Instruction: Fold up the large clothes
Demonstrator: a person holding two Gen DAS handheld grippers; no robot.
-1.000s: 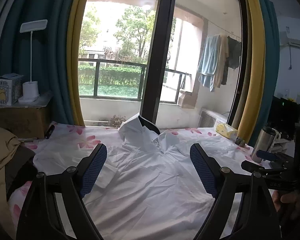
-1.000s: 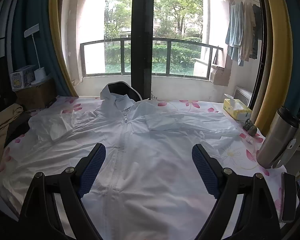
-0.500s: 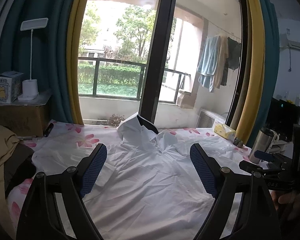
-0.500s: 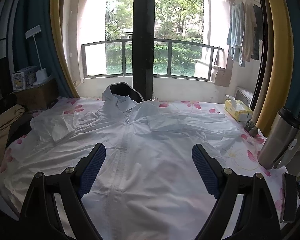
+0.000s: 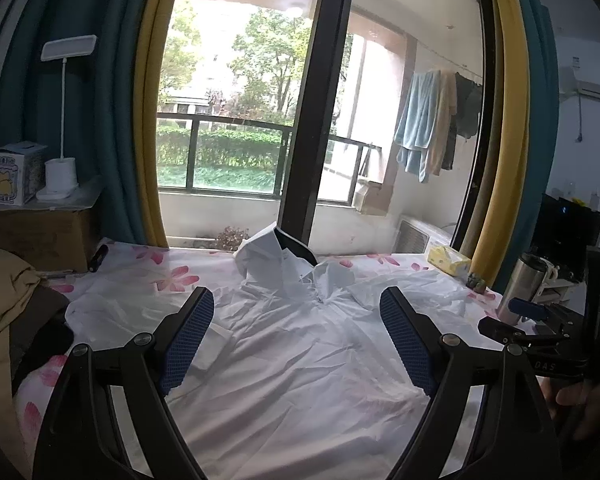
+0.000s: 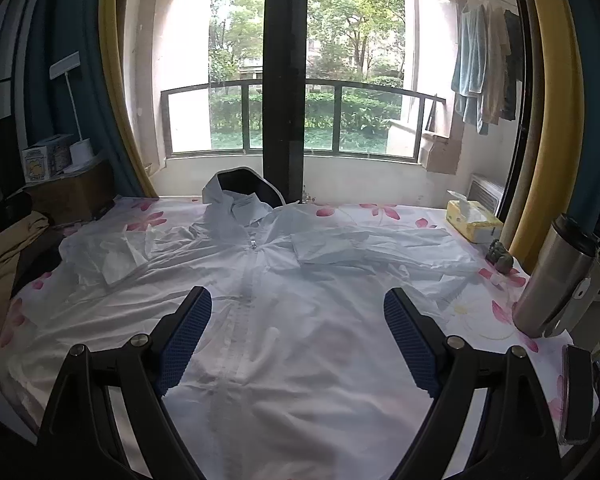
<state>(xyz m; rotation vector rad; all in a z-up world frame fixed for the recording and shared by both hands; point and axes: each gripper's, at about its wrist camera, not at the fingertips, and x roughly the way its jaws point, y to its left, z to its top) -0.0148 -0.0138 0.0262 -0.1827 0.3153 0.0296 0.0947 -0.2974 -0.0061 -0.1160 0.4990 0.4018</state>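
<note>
Little change is seen from the earlier frames: both grippers are held where they were. The left gripper (image 5: 296, 336) and right gripper (image 6: 298, 338) are spread wide, empty, above the white jacket (image 6: 284, 320), laid flat mid-bed. A tissue box (image 6: 474, 222) and steel flask (image 6: 552, 280) are ranged along the floral sheet's (image 6: 384, 212) right edge.
</note>
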